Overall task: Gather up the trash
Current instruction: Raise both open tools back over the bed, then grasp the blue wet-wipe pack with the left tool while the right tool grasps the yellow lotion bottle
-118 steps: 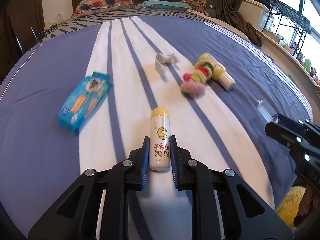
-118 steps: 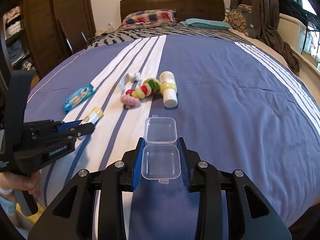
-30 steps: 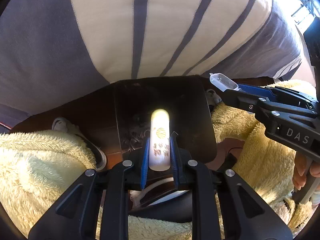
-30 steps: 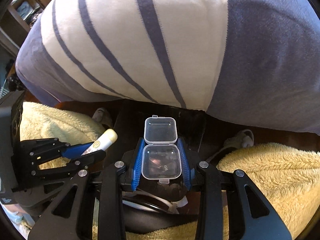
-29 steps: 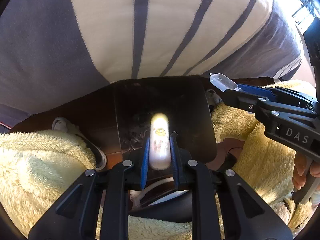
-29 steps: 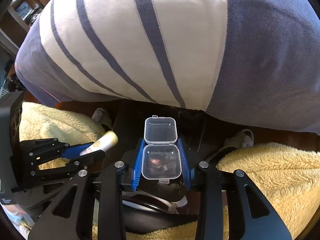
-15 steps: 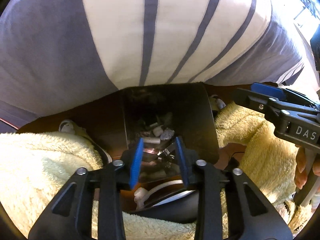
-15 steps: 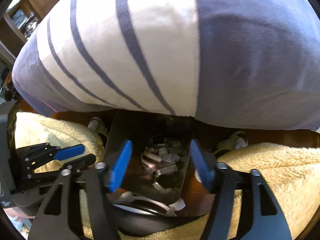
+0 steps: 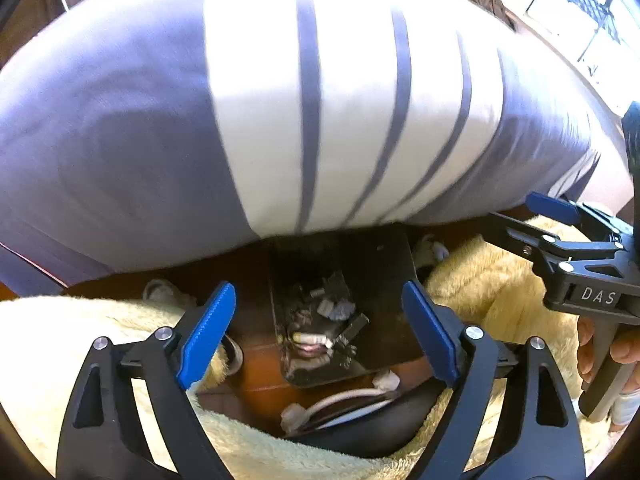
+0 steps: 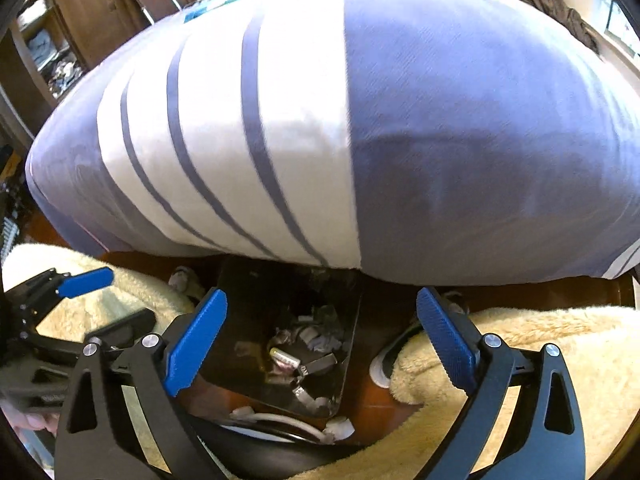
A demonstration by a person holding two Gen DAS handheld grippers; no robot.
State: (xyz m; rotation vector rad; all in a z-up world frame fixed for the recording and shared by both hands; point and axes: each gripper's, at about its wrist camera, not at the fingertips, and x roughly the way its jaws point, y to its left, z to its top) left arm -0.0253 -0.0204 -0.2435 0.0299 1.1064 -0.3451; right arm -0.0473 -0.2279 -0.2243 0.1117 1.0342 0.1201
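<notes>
Hovering over the black trash bin [image 9: 384, 264], your left hand-held gripper [image 9: 320, 328] and right hand-held gripper [image 10: 320, 336] are opening, empty — lift straight clear, then return to the bed [image 10: 440, 120].

Bedcover [image 9: 280, 128], centre of both frames: woven cloth, matt, smooth, lavender with white panel and grey stripes.

Bin [image 9: 384, 272], lower centre: dark, glossy plastic walls, reflective. Inside: crumpled paper scraps [image 9: 336, 308], matt; small bottle [image 9: 310, 338], smooth plastic.

Fleece garment [image 10: 540, 344], lower edges: cream cloth, deep rough pile, matt.

Left gripper [image 9: 320, 336] and right gripper [image 10: 320, 340]: black matt plastic frames, bright metal screw heads, blue ribbed rubbery pads [image 10: 446, 340].

Floor [image 9: 260, 368], lower centre: reddish-brown wood, glossy.

Cupboard [image 10: 120, 4], upper left of right view: brown wood, satin.
</notes>
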